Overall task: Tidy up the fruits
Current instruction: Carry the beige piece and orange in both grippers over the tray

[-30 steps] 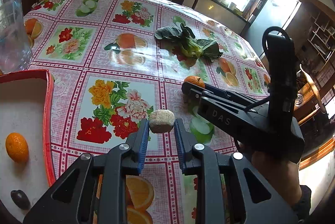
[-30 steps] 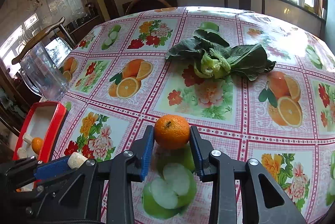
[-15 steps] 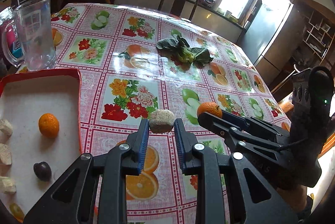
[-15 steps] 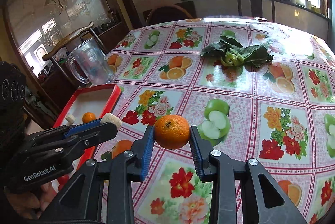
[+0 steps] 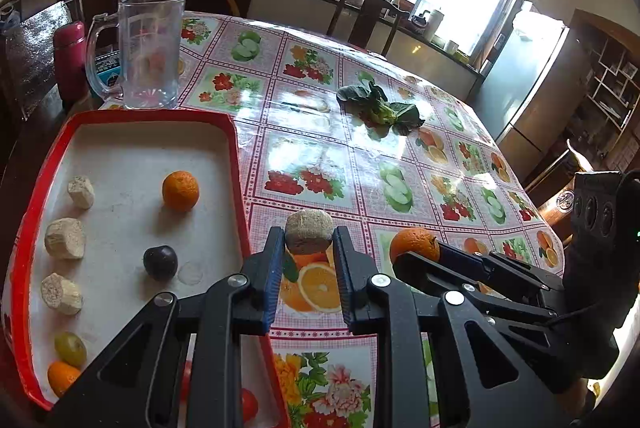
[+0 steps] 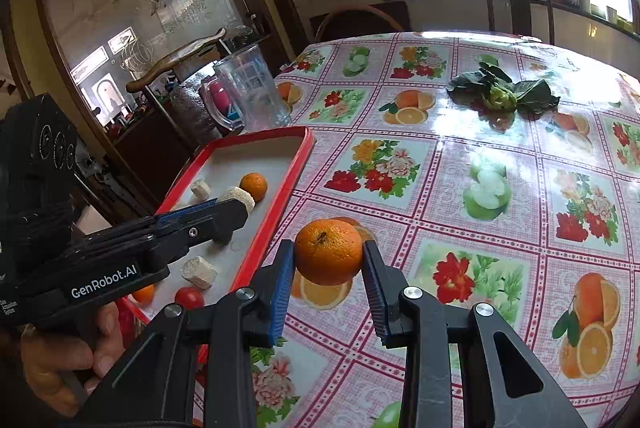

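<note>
On the bench's left edge: red tray [image 5: 236, 163] already holds an orange, pale chunks, a plum and a grape.
Left tongs [image 5: 308, 250]: clamped on a pale chunk [image 5: 309, 230], beside the tray's right rim.
Right tongs [image 6: 329, 262]: clamped on an orange [image 6: 329, 252], above the bench.
Left to do: set both in the tray.

A table [image 5: 400, 163] under a fruit-and-flower print cloth carries a red-rimmed tray [image 5: 236, 163] at its near left edge. A clear jug [image 5: 150, 51] stands just behind the tray, and a leafy green vegetable [image 5: 382, 109] lies farther back.
</note>
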